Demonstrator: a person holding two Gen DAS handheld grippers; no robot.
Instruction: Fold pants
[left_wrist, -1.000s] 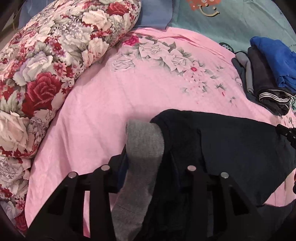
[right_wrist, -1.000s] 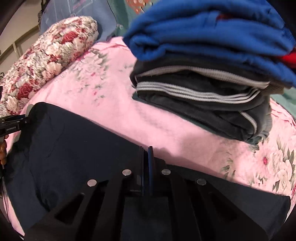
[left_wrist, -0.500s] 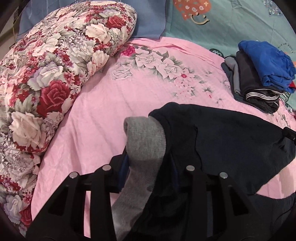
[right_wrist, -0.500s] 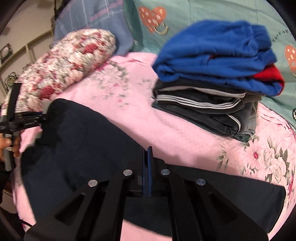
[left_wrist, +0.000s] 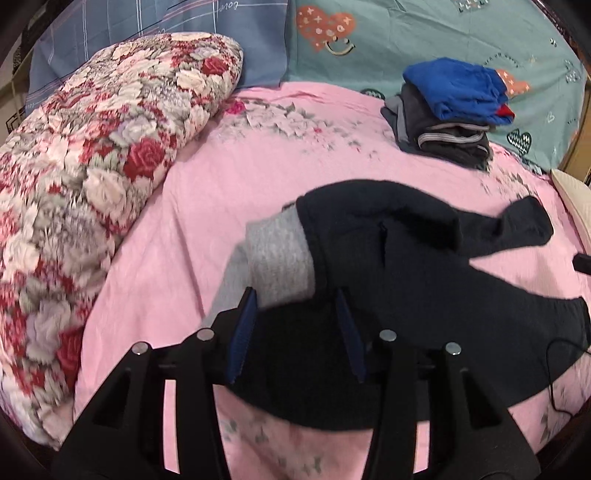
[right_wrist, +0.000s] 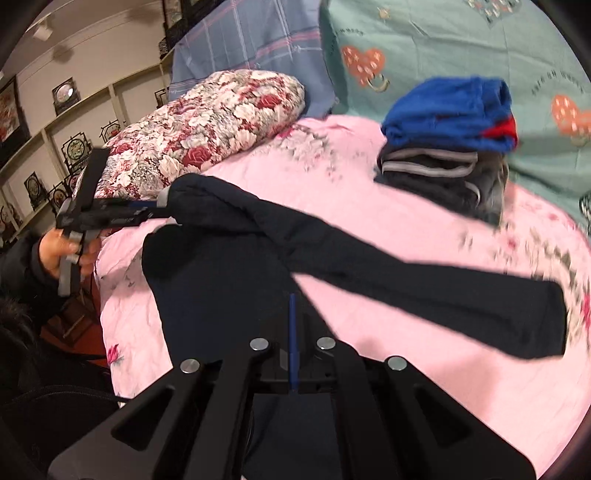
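left wrist view: left gripper has its fingers spread apart, with the grey waistband of the dark pants lying between them; whether the pads actually touch the cloth cannot be determined. right wrist view: right gripper has its blue pads pressed together over dark fabric of the pants. pants are spread across the pink bedsheet, one leg extended to the right. folded clothes stack sits apart, beyond them. floral pillow lies left.
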